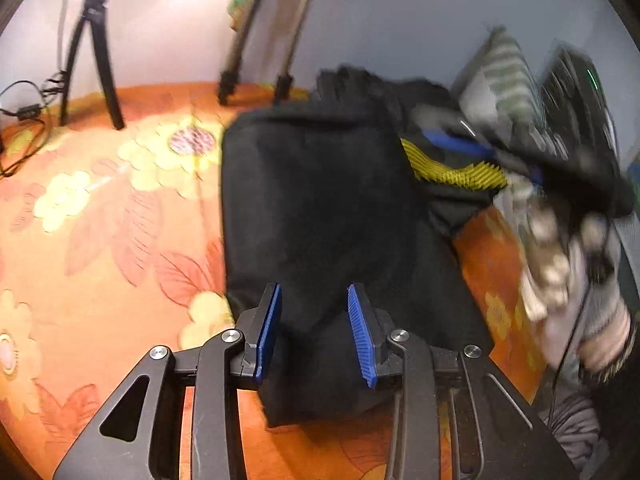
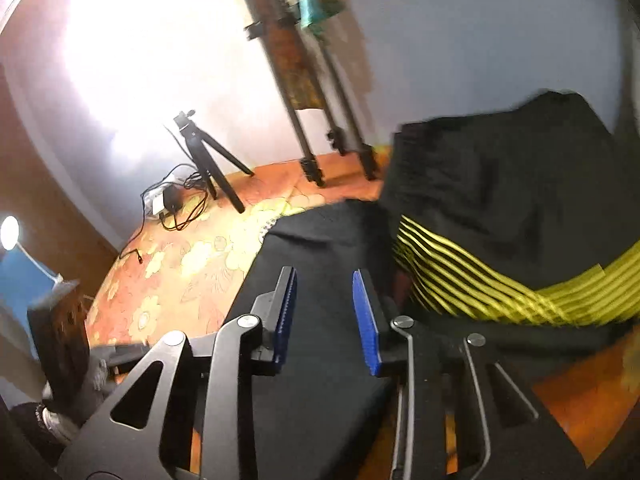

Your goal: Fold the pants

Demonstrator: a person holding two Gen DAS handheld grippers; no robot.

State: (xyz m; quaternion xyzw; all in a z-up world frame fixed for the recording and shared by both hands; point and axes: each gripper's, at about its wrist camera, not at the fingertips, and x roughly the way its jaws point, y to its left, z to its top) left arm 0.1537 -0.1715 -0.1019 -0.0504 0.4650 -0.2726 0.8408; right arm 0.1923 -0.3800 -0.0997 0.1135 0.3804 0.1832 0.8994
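Observation:
The black pants (image 1: 320, 208) lie folded on the orange floral bedspread (image 1: 100, 216). A yellow striped band (image 1: 452, 168) shows at their far right end. My left gripper (image 1: 314, 300) is open, its blue pads either side of the near part of the fabric. In the left wrist view my right gripper (image 1: 472, 148) is blurred at the yellow band. In the right wrist view my right gripper (image 2: 324, 280) is open over the black pants (image 2: 320, 320), with a raised black fold and the yellow stripes (image 2: 480, 276) to its right.
A small black tripod (image 1: 96, 52) and cables (image 1: 24, 120) stand at the far left of the bed. Larger tripod legs (image 1: 256, 44) stand at the back by the wall. A striped pillow (image 1: 508, 72) lies at the right.

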